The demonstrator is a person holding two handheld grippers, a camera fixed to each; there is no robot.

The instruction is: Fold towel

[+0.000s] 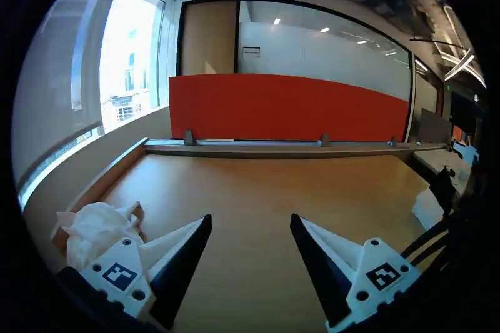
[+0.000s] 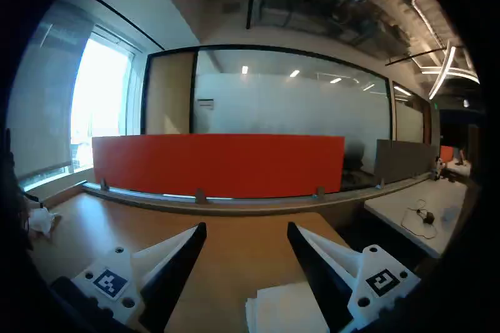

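A crumpled white cloth (image 1: 94,227), perhaps the towel, lies in a low brown tray at the desk's left edge, just beyond my left gripper's left finger; in the right gripper view it is small and far left (image 2: 40,219). My left gripper (image 1: 250,216) is open over bare wooden desk with nothing between its fingers. My right gripper (image 2: 245,225) is open too. A flat white folded stack (image 2: 287,308) lies on the desk below and between its fingers, nearer the right one, untouched. The same stack sits at the far right in the left gripper view (image 1: 428,208).
The wooden desk (image 1: 262,189) ends at an orange divider panel (image 1: 281,108) on a metal rail. A window runs along the left. Dark gear and cables (image 1: 447,189) sit at the right. A white table (image 2: 431,208) with a cable stands across a gap, right.
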